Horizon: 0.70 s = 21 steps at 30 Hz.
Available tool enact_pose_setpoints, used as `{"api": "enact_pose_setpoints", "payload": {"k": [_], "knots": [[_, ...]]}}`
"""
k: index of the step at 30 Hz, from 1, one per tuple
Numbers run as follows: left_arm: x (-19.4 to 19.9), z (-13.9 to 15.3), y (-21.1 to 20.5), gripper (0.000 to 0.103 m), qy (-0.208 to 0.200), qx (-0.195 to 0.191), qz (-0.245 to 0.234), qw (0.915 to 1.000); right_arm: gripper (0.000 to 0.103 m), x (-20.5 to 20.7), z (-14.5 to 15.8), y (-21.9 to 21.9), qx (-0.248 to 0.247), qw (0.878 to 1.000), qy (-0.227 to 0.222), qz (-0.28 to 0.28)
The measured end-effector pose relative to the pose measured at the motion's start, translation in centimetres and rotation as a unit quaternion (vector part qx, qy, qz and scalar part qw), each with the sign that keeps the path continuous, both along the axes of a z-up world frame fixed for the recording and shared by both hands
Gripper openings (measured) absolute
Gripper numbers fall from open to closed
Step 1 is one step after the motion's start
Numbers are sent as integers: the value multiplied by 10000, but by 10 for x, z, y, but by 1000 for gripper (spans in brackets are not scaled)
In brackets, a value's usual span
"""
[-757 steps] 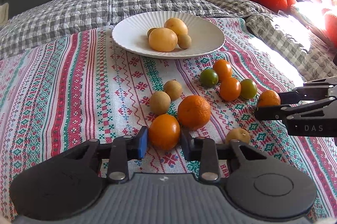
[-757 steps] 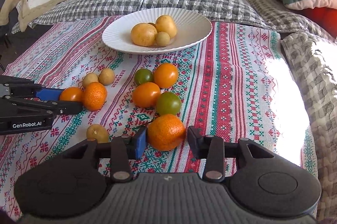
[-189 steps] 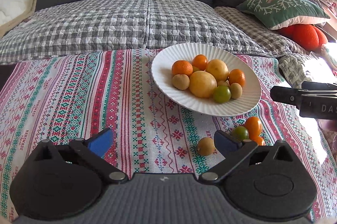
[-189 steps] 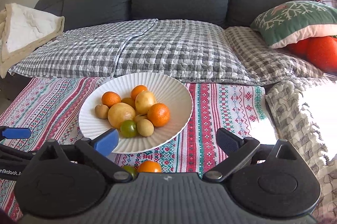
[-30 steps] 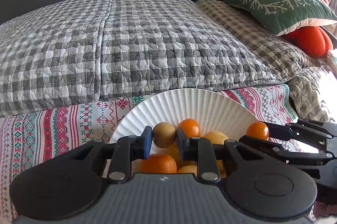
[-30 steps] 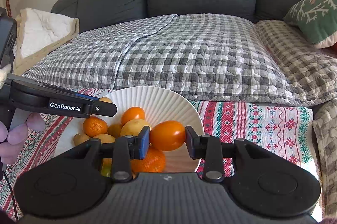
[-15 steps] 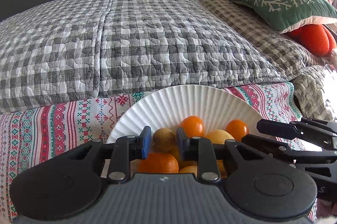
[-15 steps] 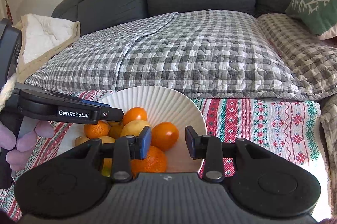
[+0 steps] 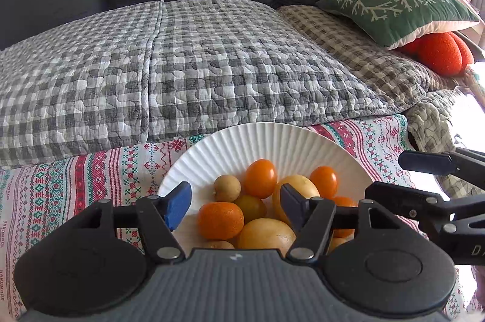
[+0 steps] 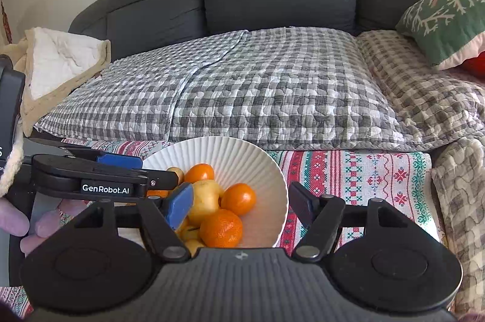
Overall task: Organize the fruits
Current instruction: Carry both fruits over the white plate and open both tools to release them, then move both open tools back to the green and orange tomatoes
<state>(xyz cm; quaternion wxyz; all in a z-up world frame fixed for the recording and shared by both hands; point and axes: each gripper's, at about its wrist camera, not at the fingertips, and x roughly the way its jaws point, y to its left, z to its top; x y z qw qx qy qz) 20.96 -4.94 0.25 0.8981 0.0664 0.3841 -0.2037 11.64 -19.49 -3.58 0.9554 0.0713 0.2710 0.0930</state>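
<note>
A white ribbed plate (image 9: pixel 291 140) (image 10: pixel 242 155) sits on the patterned cloth and holds several fruits. A small brown fruit (image 9: pixel 227 188) lies at the heap's far left, free of any grip. An orange tomato (image 10: pixel 238 198) rests on the heap too. My left gripper (image 9: pixel 235 205) hangs just above the near side of the plate, its jaws opening with nothing pressed between them. My right gripper (image 10: pixel 241 203) hovers over the plate's right half, jaws also opening and holding nothing. Each gripper shows in the other's view, the left gripper (image 10: pixel 139 170) and the right gripper (image 9: pixel 424 179).
A grey checked quilt (image 9: pixel 182 64) covers the sofa seat right behind the plate. A green cushion (image 9: pixel 397 6) and an orange plush (image 9: pixel 439 52) lie at the right. A cream blanket (image 10: pixel 60 67) is at the left. A person's fingers (image 10: pixel 18 222) hold the left gripper.
Both grippers have opened and lifted a little. The small brown fruit has dropped from the left gripper onto the plate, and the orange tomato has dropped from the right gripper.
</note>
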Motion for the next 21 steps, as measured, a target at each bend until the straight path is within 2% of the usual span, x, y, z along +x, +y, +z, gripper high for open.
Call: {"api": "enact_pose_setpoints", "payload": {"k": [5,12,21], "knots": [[-25,7,6,76,-97,47,-52,9999,81,-17,8,0,-12,9998,-37,-171],[-59,15,17,83,-218,113,-117,9996,87,-42,15,9,-277,9993,-19,-264],[-98,21,24,99,-357,251,-169,9989,101,-71,22,20,-393,9988,-108,-284]]}}
